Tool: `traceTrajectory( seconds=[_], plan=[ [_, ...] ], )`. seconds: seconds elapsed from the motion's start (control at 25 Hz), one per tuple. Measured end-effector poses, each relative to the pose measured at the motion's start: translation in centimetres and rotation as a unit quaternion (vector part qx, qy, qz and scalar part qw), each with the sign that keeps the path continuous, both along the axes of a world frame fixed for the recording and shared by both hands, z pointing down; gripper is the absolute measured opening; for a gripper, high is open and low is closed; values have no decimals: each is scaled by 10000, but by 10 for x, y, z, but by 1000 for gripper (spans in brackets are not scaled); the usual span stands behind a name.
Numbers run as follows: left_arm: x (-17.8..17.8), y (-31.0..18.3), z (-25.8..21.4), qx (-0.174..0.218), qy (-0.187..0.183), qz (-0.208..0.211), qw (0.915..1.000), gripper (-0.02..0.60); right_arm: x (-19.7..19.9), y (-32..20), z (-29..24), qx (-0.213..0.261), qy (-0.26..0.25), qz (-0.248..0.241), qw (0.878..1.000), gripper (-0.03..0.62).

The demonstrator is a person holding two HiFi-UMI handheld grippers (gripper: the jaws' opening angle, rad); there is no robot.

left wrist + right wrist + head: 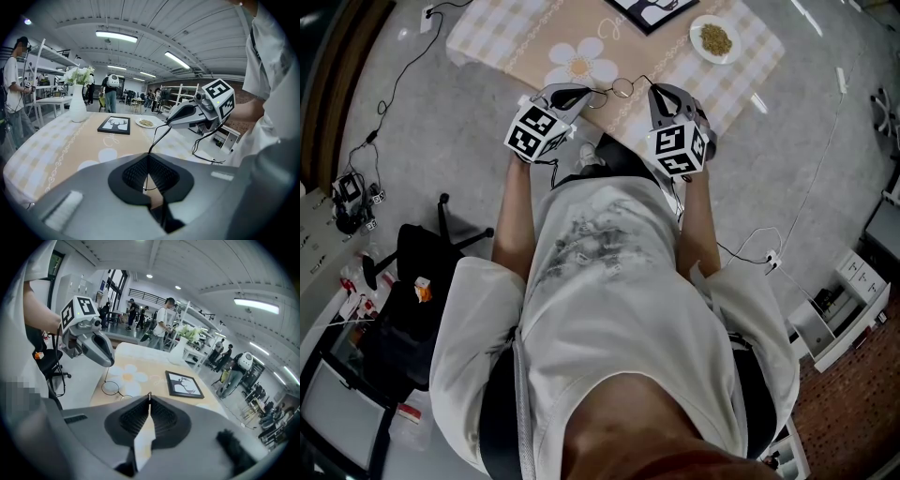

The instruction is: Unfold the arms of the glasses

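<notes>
While the glasses sit at the near edge of the desk, the left tongs are clenched on one thin black arm and the right tongs are clenched on the tip of the other. The round lenses lie between the two tongs, beside the flower print.
</notes>
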State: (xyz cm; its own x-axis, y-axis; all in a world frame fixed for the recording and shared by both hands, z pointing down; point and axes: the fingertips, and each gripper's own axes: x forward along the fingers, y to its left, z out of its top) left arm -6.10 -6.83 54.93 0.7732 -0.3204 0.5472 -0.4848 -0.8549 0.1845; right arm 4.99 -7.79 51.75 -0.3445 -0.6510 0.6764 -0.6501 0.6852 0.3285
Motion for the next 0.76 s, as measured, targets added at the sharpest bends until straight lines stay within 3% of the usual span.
traceTrajectory(
  seconds=[0.76],
  plan=[
    [-1, 0, -2, -21, 67, -99, 9999, 6, -1, 1, 0, -5, 28, -51, 10000, 23]
  ],
)
